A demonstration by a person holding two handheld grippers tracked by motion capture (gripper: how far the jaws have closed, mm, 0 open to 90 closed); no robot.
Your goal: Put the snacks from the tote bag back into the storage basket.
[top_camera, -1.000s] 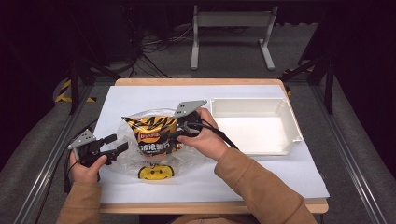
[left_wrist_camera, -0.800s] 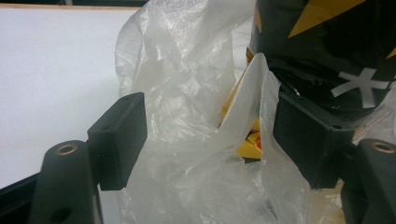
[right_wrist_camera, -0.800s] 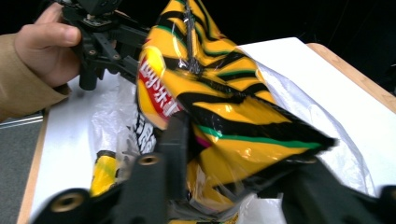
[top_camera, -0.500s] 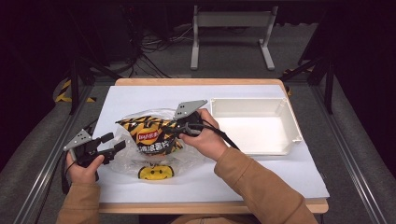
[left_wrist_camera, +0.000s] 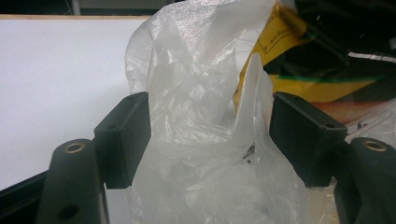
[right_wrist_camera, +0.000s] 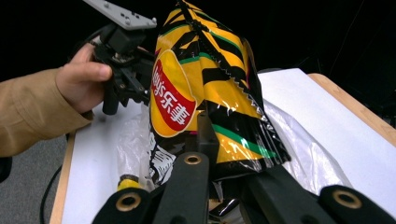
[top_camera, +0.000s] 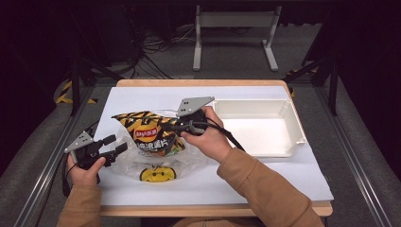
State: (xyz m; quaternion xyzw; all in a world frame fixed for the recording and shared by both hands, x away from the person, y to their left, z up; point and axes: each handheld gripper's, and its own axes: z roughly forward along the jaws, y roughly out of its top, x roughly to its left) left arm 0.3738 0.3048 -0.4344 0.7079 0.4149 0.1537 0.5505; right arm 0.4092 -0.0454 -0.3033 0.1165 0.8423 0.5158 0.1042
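On white-covered table (top_camera: 265, 189), dark room; right tool (top_camera: 176, 126) pinching chip bag (top_camera: 151, 137), left tool (top_camera: 118, 144) seemingly spread.

A crumpled clear plastic bag (top_camera: 142, 163) and the chip bag (top_camera: 149, 135) are crowding the worktop (top_camera: 265, 177) between the two hands. A white tray (top_camera: 257, 135) is blocking the right side. Bare worktop is lying open along the far edge and near right corner.

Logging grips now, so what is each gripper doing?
Left gripper: open, plastic bag between its jaws, not pinched.
Right gripper: has just closed, shut on the chip bag.
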